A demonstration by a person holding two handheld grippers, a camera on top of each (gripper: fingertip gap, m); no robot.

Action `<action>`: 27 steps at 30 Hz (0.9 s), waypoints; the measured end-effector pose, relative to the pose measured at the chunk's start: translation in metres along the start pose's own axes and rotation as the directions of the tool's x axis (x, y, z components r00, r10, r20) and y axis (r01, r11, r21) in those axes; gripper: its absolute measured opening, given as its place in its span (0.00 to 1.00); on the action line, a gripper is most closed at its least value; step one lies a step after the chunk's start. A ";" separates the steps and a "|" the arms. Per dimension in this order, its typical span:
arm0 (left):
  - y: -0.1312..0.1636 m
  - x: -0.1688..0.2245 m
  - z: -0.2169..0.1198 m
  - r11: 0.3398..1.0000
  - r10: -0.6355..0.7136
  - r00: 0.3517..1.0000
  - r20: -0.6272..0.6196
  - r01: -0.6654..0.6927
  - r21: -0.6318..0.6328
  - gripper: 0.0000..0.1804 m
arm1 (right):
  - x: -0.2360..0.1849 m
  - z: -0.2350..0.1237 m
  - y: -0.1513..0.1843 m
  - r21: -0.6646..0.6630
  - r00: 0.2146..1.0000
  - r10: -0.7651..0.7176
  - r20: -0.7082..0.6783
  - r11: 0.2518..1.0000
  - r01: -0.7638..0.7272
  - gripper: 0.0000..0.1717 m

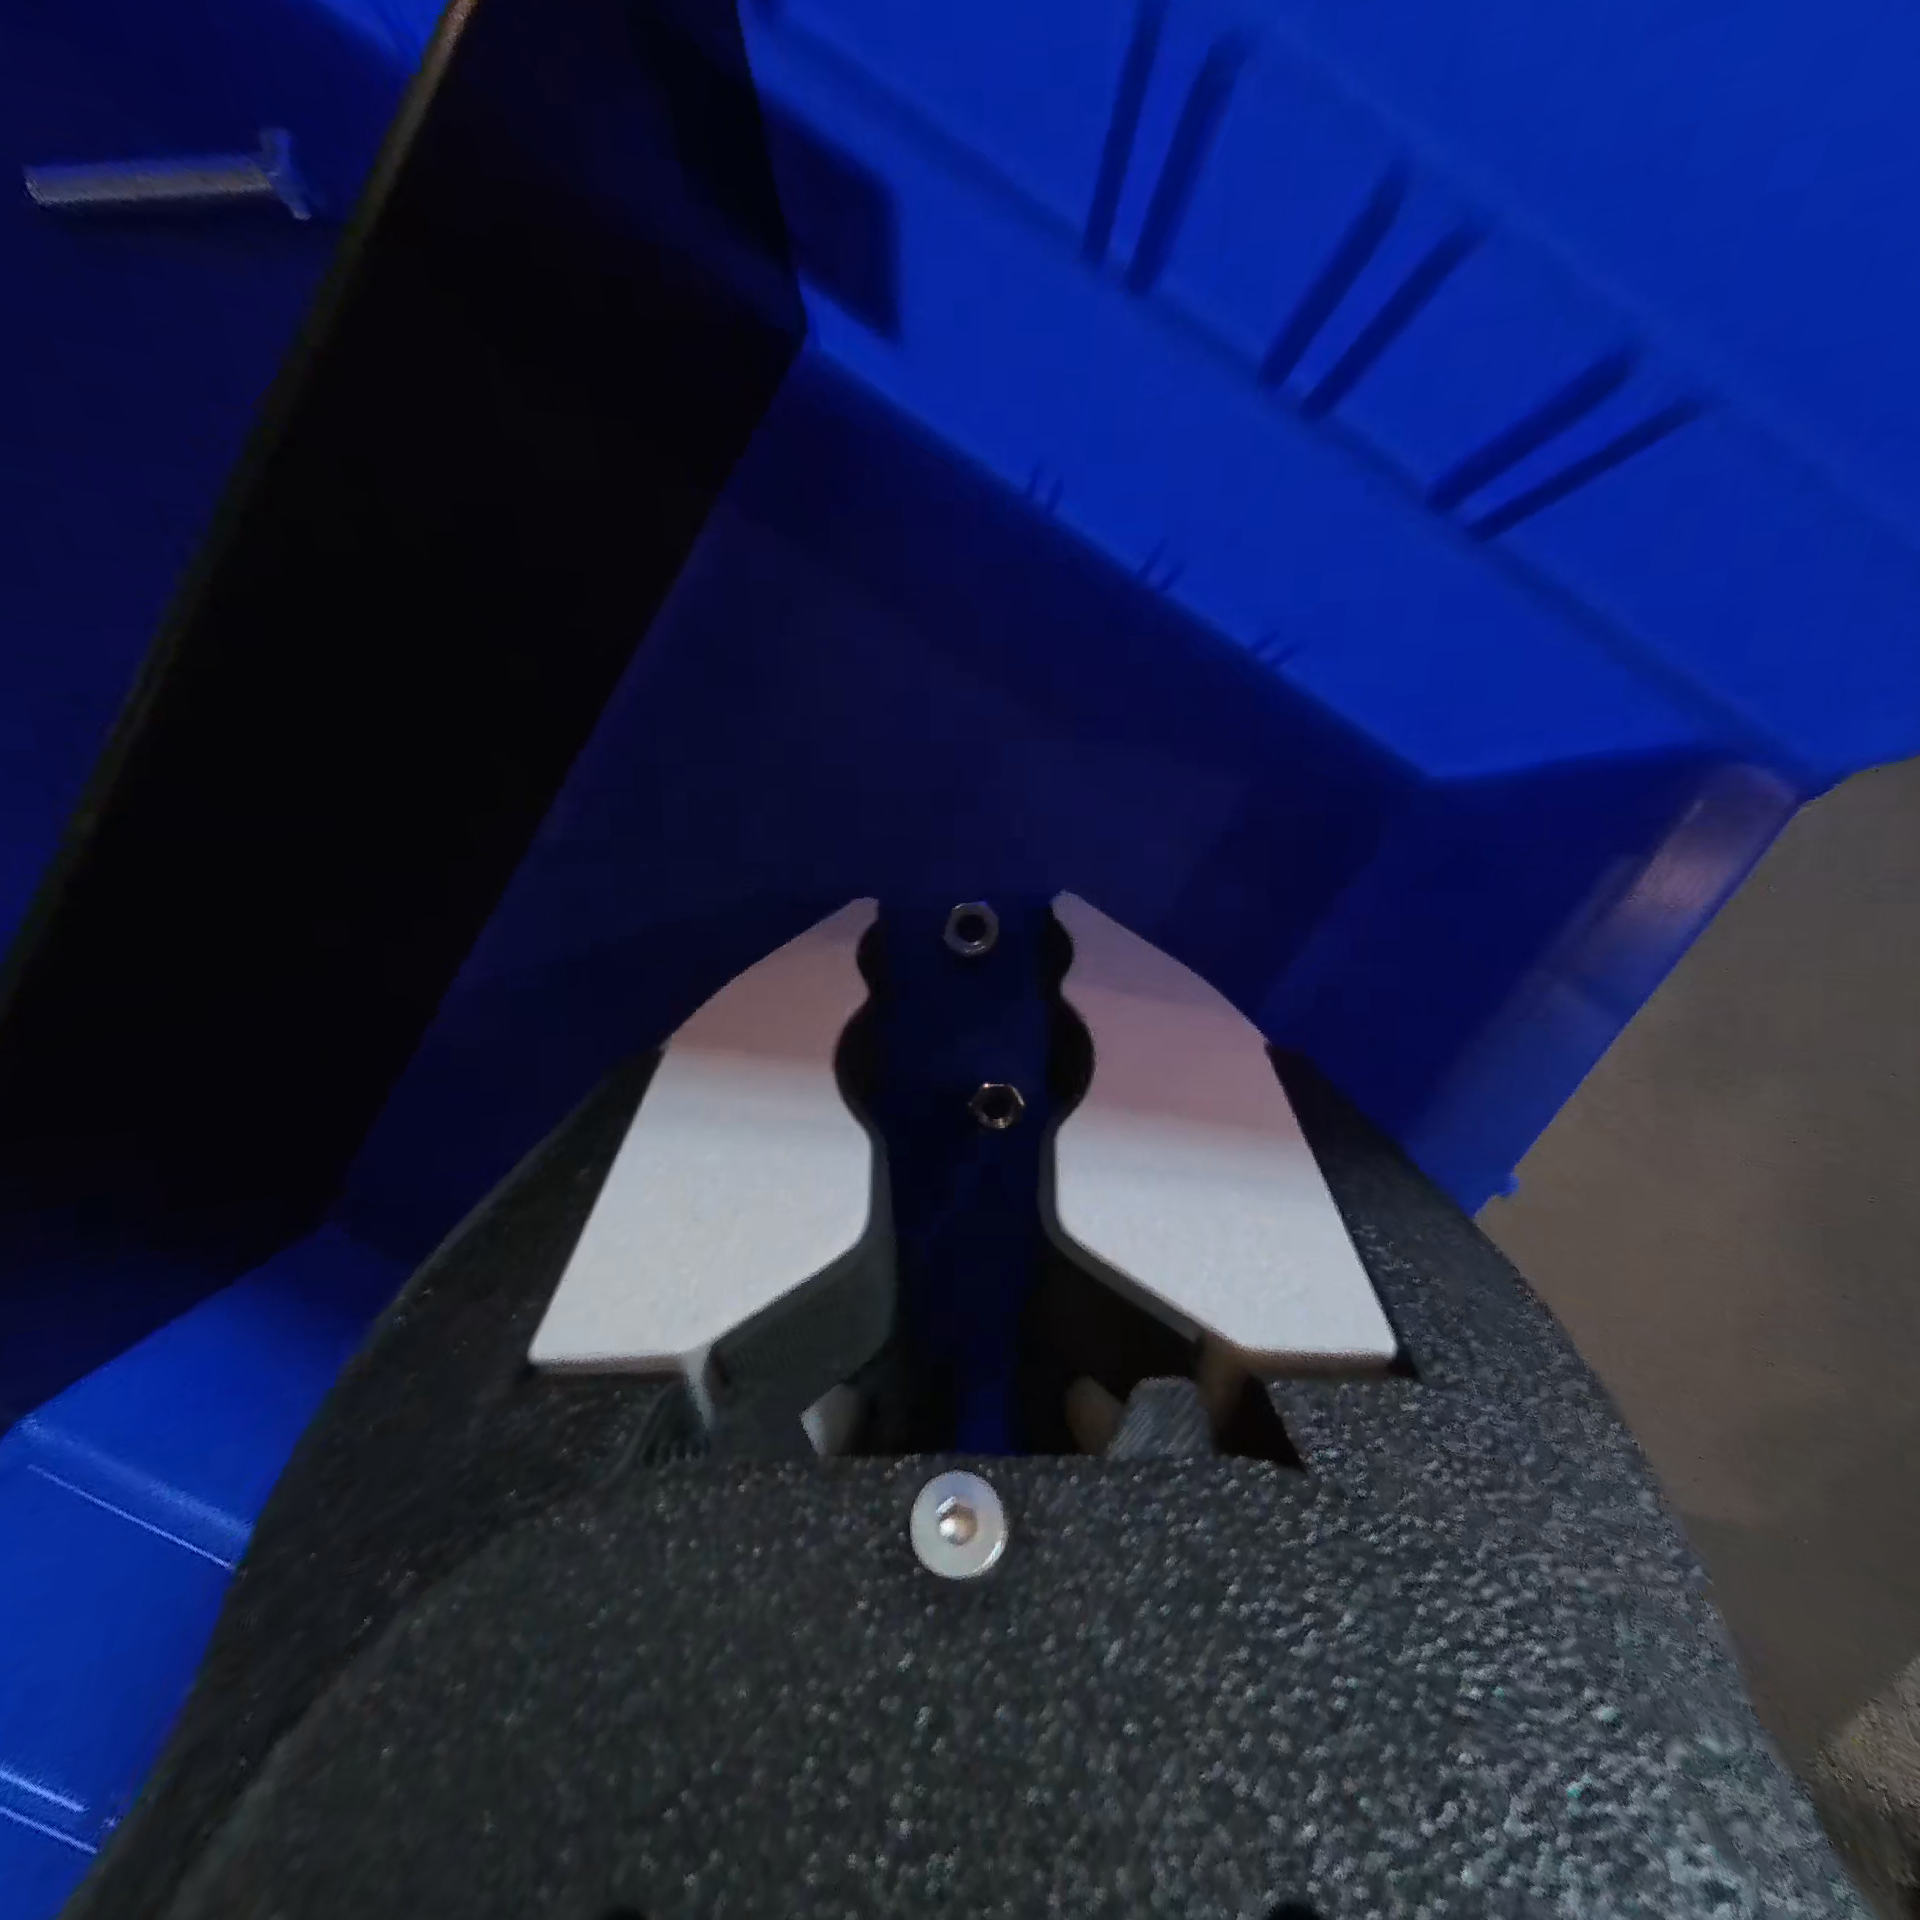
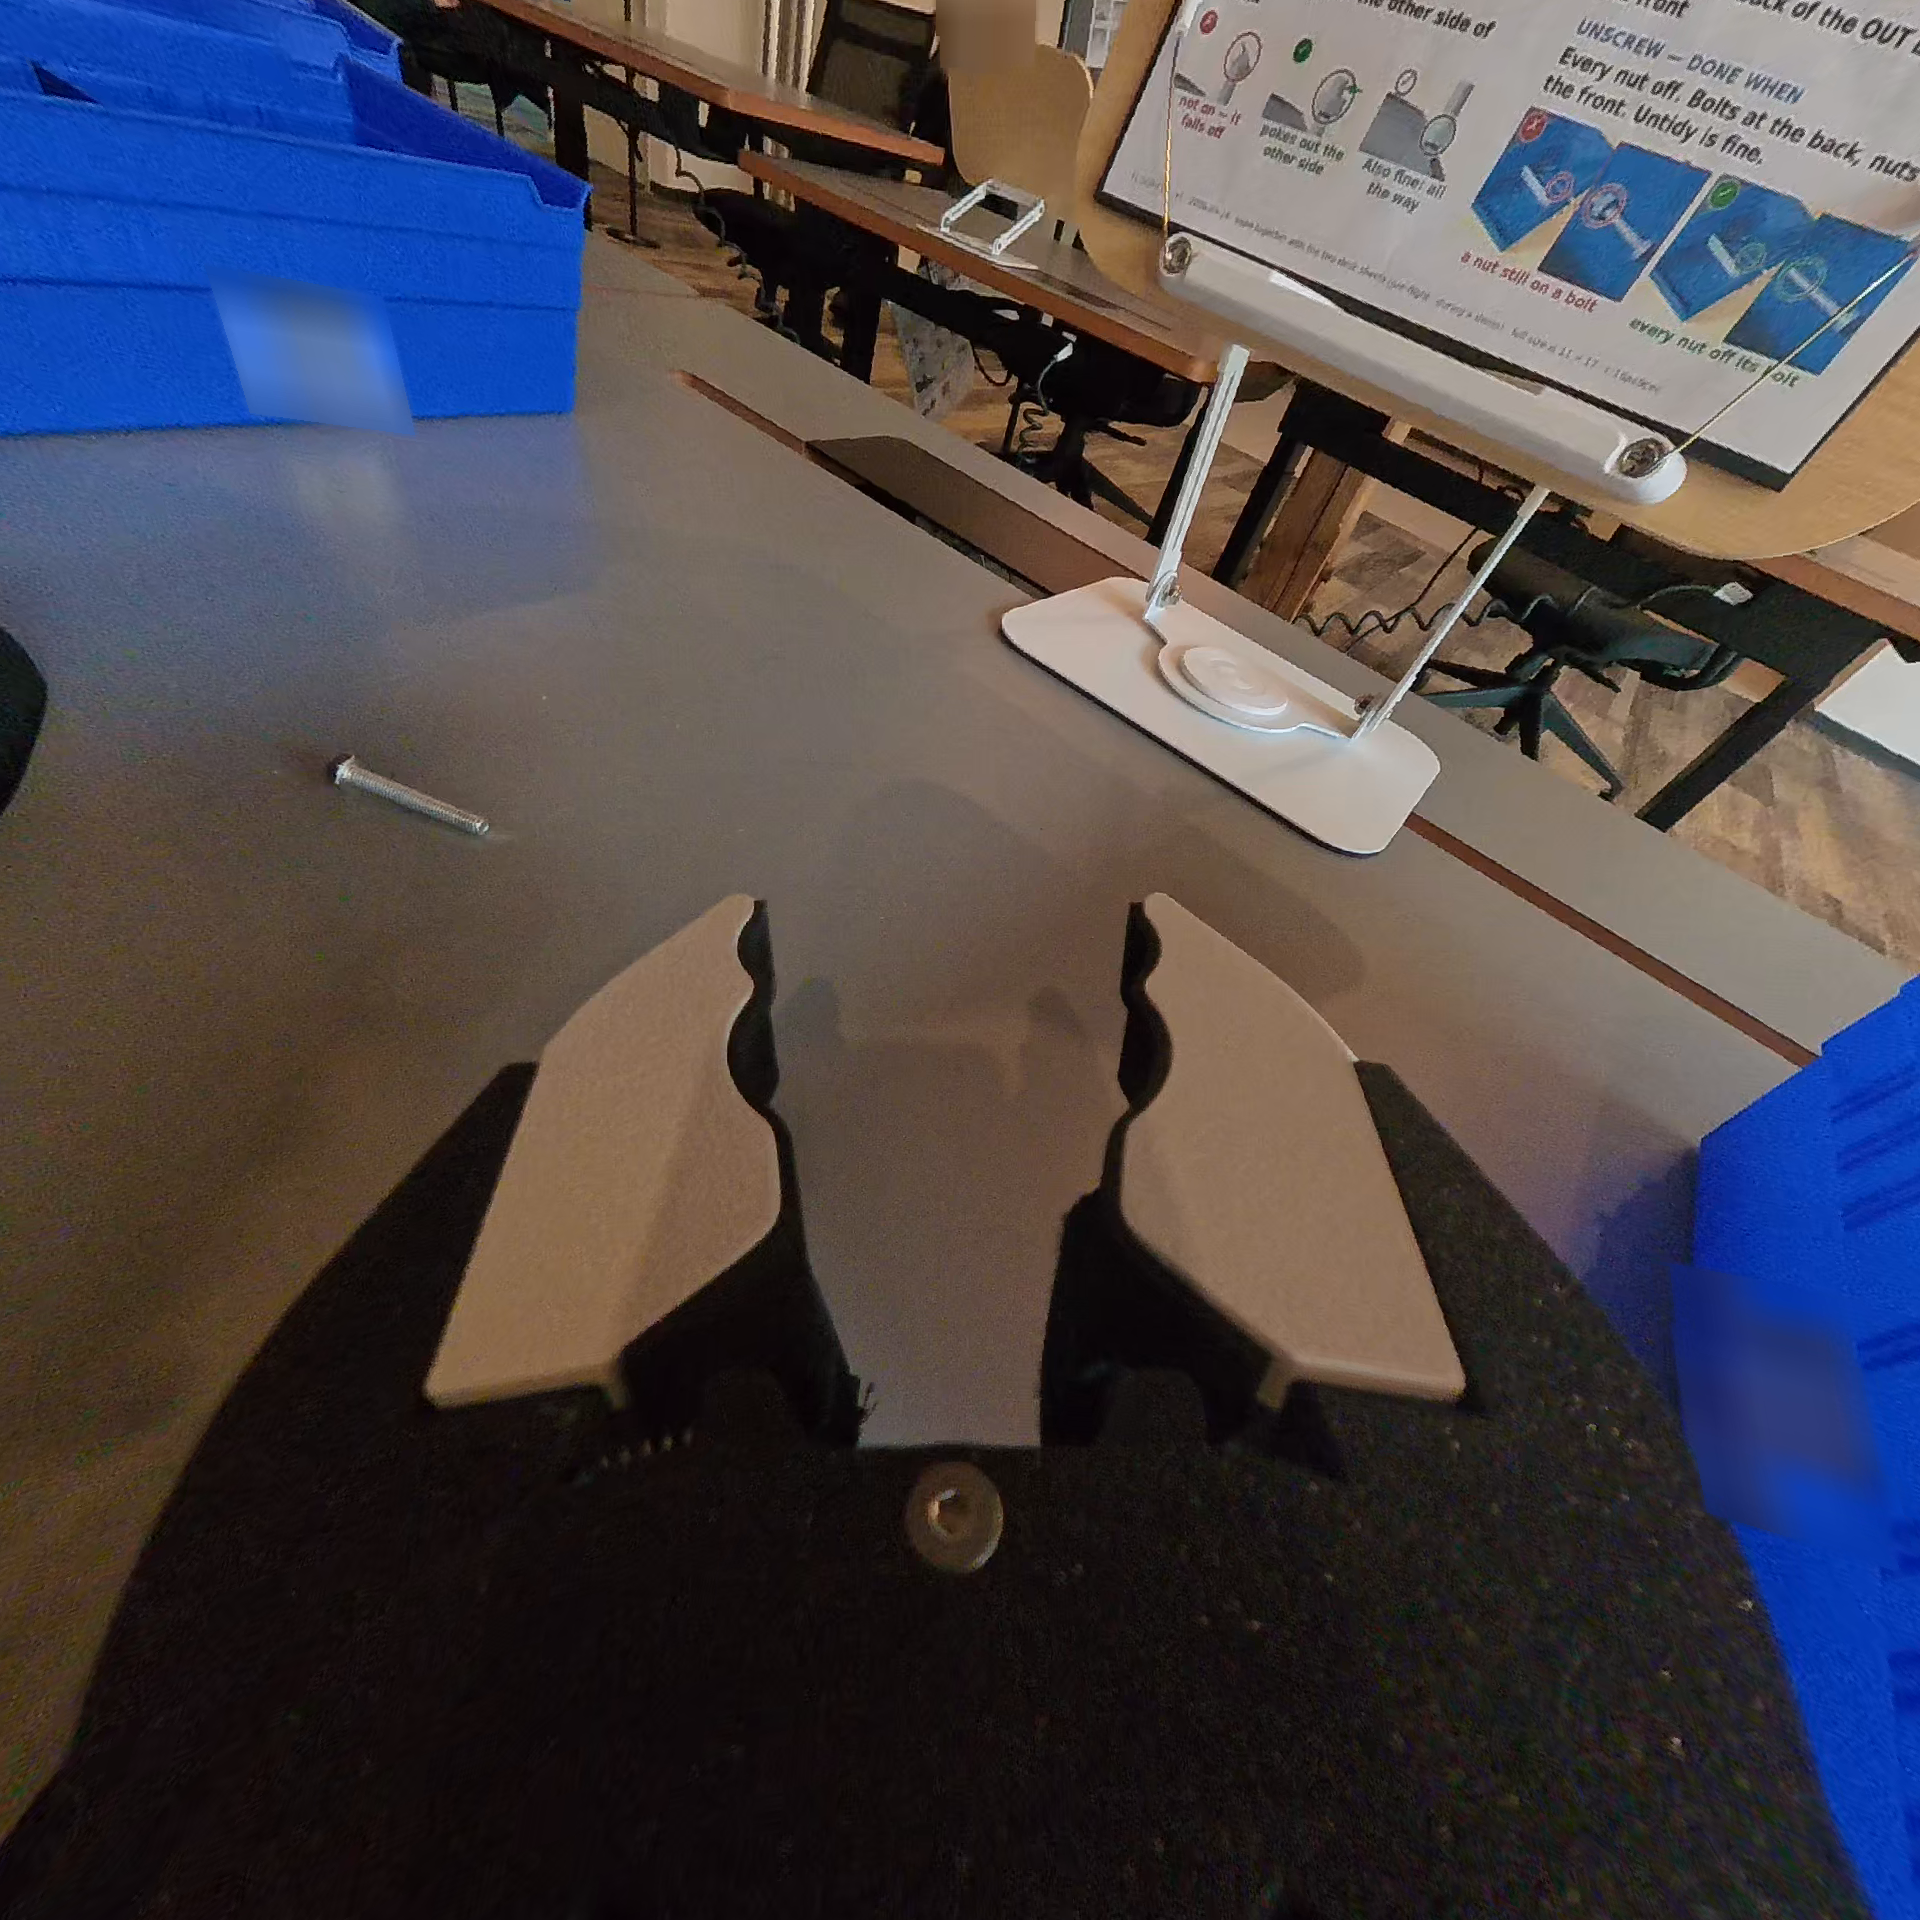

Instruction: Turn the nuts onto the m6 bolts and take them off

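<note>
- Over on the left side, the left tool [image 1: 961, 914] is dipped into a blue bin [image 1: 1143, 623]. Its jaws are fairly narrow but not gripping anything.
- Two small hex nuts sit on the bin floor in the gap. The far nut [image 1: 971, 928] is right at the fingertips and the near nut [image 1: 995, 1103] is further back. Both lie flat with the hole facing up, and you can see blue floor on either side, so neither pad is touching them.
- Past the black divider [image 1: 468, 623], a blurry bolt [image 1: 166, 187] lies in the next compartment. Its long axis runs roughly left-right and the head is on the right.
- My read is that this is the nut pick-up step. Next it needs to centre on one nut, probably the far one, and pinch across its flats without dragging the other along.
- Moving right, the right tool [image 2: 945, 925] hovers over the grey counter [image 2: 727, 623] with its jaws wide and nothing in them.
- A loose bolt [image 2: 410, 798] lies flat on the counter, off to the left of that tool and well apart from it. The head points far-left and the threaded tip points near-right, towards the tool.
- That bolt looks like the obvious grab once a nut is in hand. I'd take it by the head end so the threads stay free.
</note>
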State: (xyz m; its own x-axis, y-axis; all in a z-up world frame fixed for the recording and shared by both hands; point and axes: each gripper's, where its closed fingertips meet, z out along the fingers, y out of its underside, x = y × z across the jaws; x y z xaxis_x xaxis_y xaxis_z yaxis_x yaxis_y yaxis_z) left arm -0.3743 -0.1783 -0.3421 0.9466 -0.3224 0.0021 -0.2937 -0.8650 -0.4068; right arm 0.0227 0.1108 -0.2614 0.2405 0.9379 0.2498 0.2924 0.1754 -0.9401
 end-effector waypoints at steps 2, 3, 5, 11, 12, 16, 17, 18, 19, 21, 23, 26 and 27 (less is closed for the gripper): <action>0.000 0.002 0.000 1.000 -0.002 1.000 -0.006 0.002 0.008 0.09 | 0.000 0.000 0.000 -0.002 1.000 -0.001 0.001 1.000 0.001 0.38; 0.000 0.002 0.000 1.000 -0.003 1.000 -0.010 0.003 0.011 0.07 | 0.000 0.000 0.000 -0.003 1.000 -0.001 0.001 1.000 0.001 0.37; 0.001 0.003 0.000 1.000 -0.001 1.000 -0.012 0.001 0.013 0.07 | -0.001 0.001 0.001 -0.003 1.000 -0.002 0.002 1.000 0.002 0.37; 0.001 0.005 -0.002 1.000 0.024 1.000 -0.018 -0.024 0.002 0.06 | 0.000 0.001 0.001 -0.005 1.000 0.000 0.001 1.000 0.000 0.37; -0.001 0.004 -0.004 1.000 0.026 1.000 -0.006 -0.026 0.009 0.06 | 0.000 0.001 0.001 -0.004 1.000 0.001 0.002 1.000 -0.001 0.37; -0.023 0.001 -0.033 0.996 0.061 0.995 0.077 -0.066 0.068 0.06 | 0.000 0.001 0.001 -0.005 1.000 0.002 0.003 1.000 -0.002 0.37; -0.035 0.004 -0.044 0.991 0.085 0.991 0.099 -0.094 0.093 0.06 | 0.000 0.001 0.001 -0.006 1.000 0.000 0.003 1.000 0.000 0.37; -0.048 0.010 -0.055 0.984 0.115 0.986 0.117 -0.129 0.121 0.06 | -0.001 0.001 0.001 -0.006 1.000 -0.001 0.003 1.000 0.001 0.37; -0.064 0.018 -0.065 0.974 0.152 0.979 0.134 -0.172 0.147 0.06 | -0.001 0.001 0.001 -0.004 1.000 -0.002 0.003 1.000 0.002 0.37; -0.098 0.039 -0.082 0.944 0.245 0.954 0.172 -0.275 0.180 0.06 | -0.001 0.001 0.000 0.000 1.000 -0.002 0.002 1.000 0.002 0.37; -0.134 0.070 -0.086 0.899 0.350 0.919 0.183 -0.384 0.209 0.06 | 0.000 0.000 -0.001 0.001 1.000 -0.004 -0.001 1.000 0.004 0.37; -0.185 0.125 -0.068 0.842 0.454 0.882 0.124 -0.470 0.265 0.06 | 0.000 -0.001 -0.002 0.010 1.000 -0.001 0.002 1.000 0.001 0.37; -0.201 0.144 -0.057 0.825 0.479 0.873 0.094 -0.485 0.289 0.06 | -0.001 -0.001 -0.002 0.009 1.000 -0.001 0.003 1.000 0.001 0.37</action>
State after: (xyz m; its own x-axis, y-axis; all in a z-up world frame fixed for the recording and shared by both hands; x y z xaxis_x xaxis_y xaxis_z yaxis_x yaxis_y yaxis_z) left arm -0.1865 -0.0725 -0.2082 0.6977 -0.6598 -0.2790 -0.6627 -0.4465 -0.6012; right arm 0.0223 0.1096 -0.2592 0.2377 0.9387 0.2497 0.2837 0.1788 -0.9421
